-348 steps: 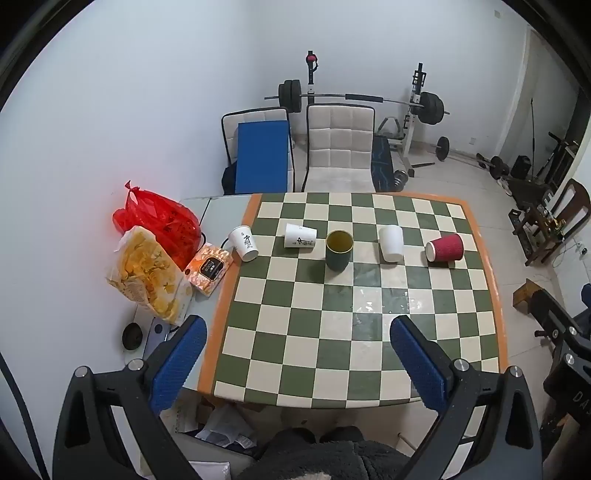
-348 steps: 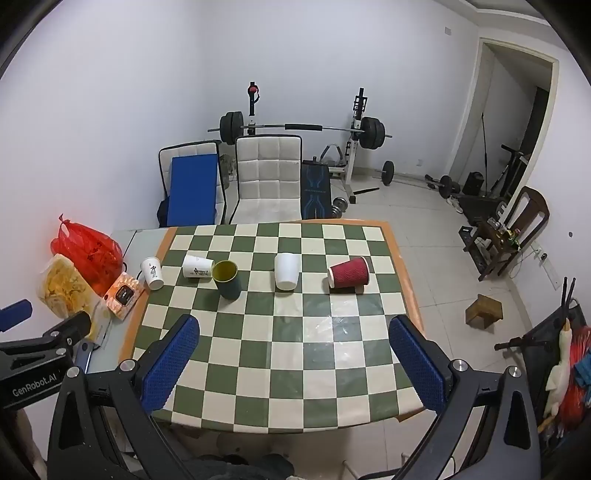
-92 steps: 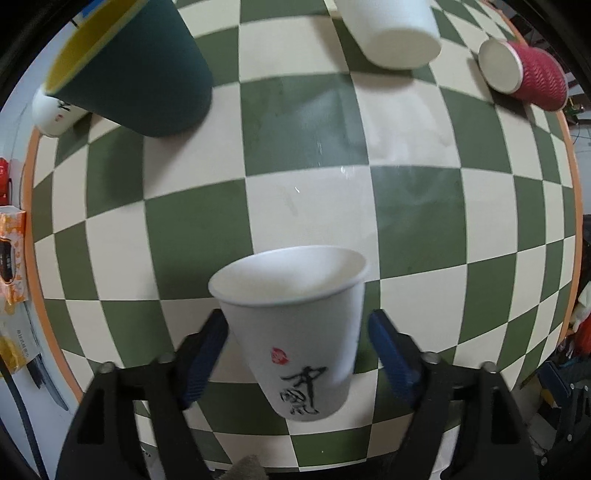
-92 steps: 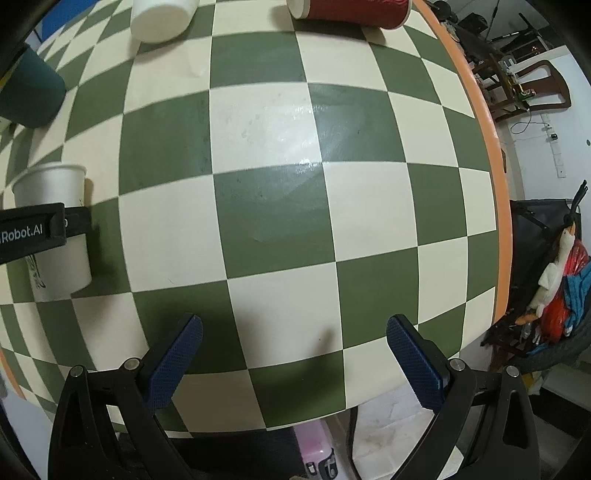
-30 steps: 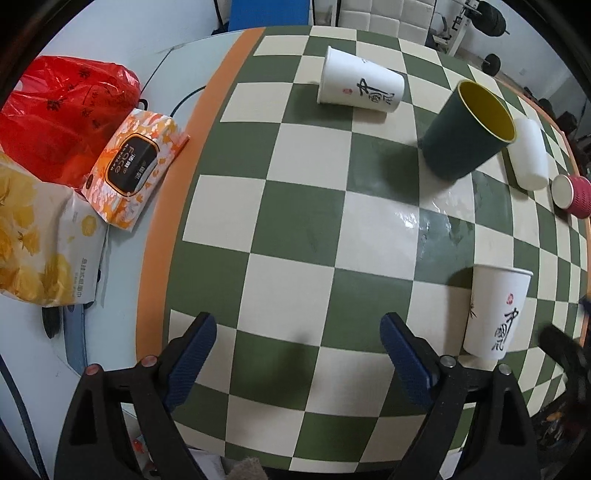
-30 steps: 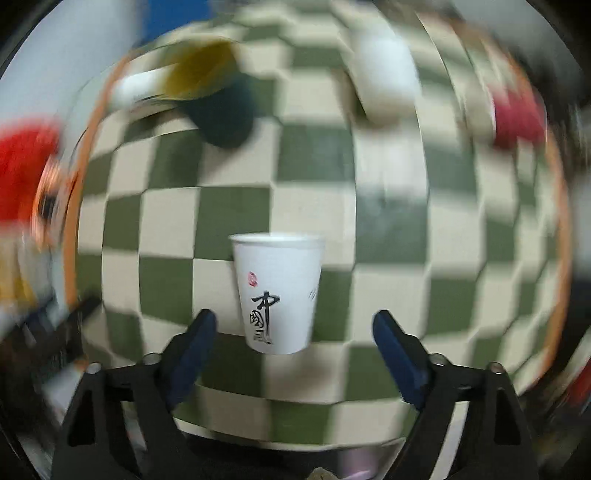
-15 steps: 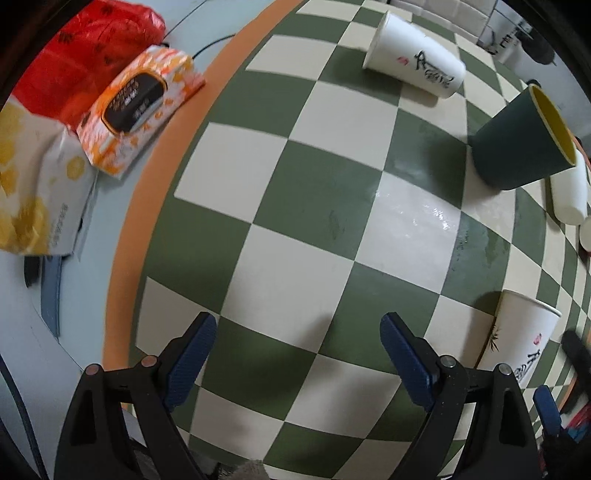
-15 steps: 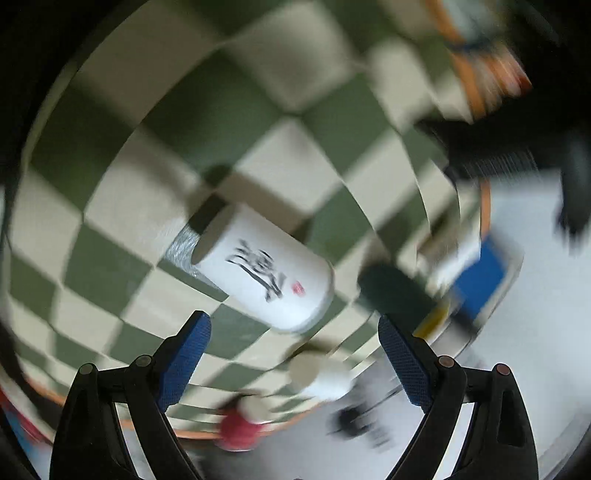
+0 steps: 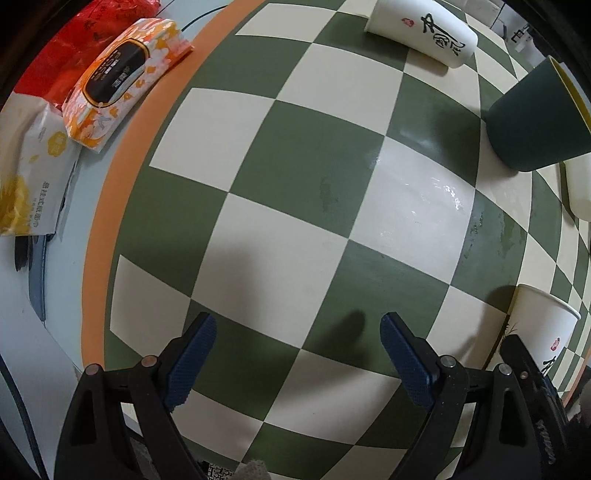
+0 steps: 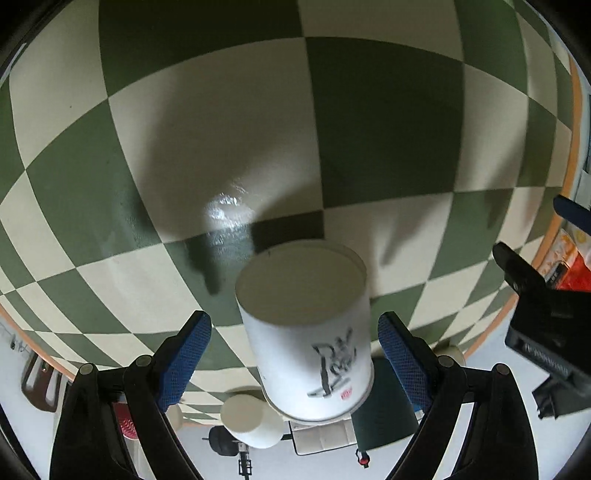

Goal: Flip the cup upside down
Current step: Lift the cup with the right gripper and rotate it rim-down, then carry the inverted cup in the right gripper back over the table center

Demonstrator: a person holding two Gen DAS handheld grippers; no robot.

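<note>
A white paper cup point(image 10: 310, 332) with black brush writing sits between my right gripper's point(image 10: 295, 347) blue pads. This view is rolled over, so the cup's base faces the camera. The jaws stand wide, with a gap on each side of the cup. In the left wrist view the same cup point(image 9: 543, 328) stands upright on the checkered table point(image 9: 303, 192) at the right, with the right gripper point(image 9: 532, 373) next to it. My left gripper point(image 9: 295, 354) is open and empty over the table's front left part.
A second white cup point(image 9: 421, 29) lies on its side at the back. A dark green cup point(image 9: 535, 122) stands right of it, and another white cup point(image 9: 580, 184) lies beyond. A wet-wipes pack point(image 9: 122, 77), a snack bag point(image 9: 29, 177) and a red bag point(image 9: 74, 22) sit left of the table.
My right gripper has rolled over around the cup and closed in on it. My left gripper has drifted lower and nearer the table, away from the cup.
</note>
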